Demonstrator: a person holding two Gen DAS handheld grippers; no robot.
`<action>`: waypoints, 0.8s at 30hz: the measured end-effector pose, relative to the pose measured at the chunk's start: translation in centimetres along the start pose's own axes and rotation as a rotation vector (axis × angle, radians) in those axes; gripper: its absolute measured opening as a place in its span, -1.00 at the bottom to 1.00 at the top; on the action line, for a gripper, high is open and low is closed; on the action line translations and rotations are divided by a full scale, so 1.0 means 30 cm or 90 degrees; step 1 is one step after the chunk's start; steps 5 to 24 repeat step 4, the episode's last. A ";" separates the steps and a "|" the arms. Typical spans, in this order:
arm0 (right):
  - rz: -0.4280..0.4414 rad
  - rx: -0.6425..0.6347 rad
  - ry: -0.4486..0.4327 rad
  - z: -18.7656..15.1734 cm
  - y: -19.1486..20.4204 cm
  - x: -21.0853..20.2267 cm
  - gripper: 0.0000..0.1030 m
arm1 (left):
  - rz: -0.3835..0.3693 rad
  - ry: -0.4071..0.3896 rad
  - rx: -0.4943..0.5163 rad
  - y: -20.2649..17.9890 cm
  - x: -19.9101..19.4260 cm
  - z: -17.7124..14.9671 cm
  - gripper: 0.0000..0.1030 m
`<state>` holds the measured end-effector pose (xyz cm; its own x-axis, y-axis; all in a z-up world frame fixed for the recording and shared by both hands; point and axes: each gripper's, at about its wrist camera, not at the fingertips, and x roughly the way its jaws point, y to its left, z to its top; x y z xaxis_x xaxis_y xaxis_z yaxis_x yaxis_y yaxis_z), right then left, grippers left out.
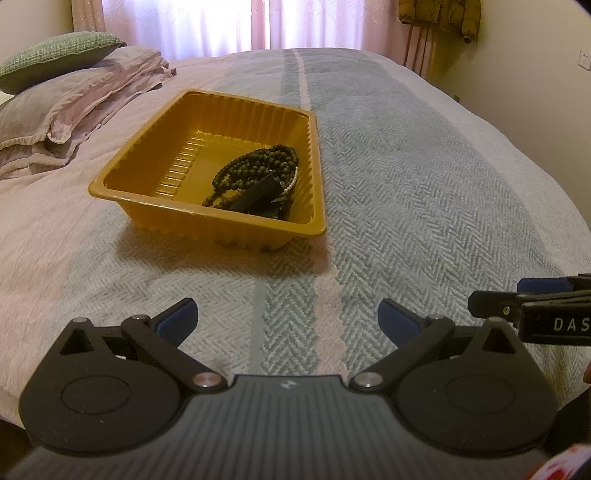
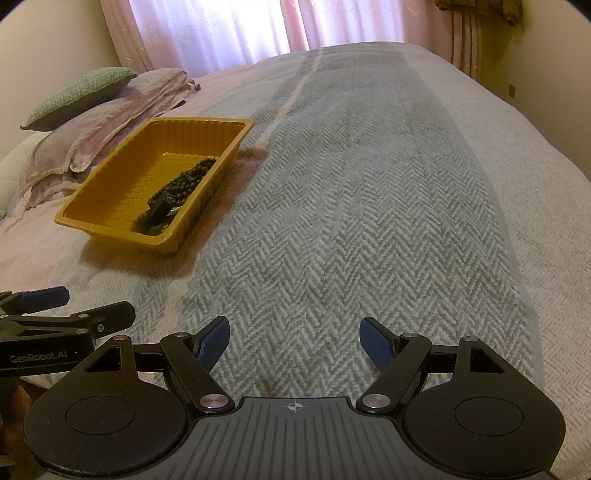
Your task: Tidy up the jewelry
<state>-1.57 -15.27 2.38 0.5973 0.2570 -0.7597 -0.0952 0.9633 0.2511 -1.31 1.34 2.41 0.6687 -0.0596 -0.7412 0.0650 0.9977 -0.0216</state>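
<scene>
My left gripper (image 1: pixel 288 314) fingers apart and empty, my right gripper (image 2: pixel 294 334) likewise, dark bead strands (image 1: pixel 258 168) inside yellow tray (image 1: pixel 147 144) on the bed (image 1: pixel 406 184), well ahead of both

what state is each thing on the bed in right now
tray: upright on the bed, holding jewelry
beads: piled in the tray's right end
black piece: lying on the beads
left tongs: open, empty
right tongs: open, empty
pillows: stacked at the bed's left
curtain: drawn
</scene>
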 end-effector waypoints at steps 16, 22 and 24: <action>0.003 -0.003 -0.002 0.008 -0.003 0.000 0.50 | -0.001 -0.003 -0.006 0.005 0.000 0.001 1.00; 0.003 -0.003 -0.002 0.008 -0.003 0.000 0.50 | -0.001 -0.003 -0.006 0.005 0.000 0.001 1.00; 0.003 -0.003 -0.002 0.008 -0.003 0.000 0.50 | -0.001 -0.003 -0.006 0.005 0.000 0.001 1.00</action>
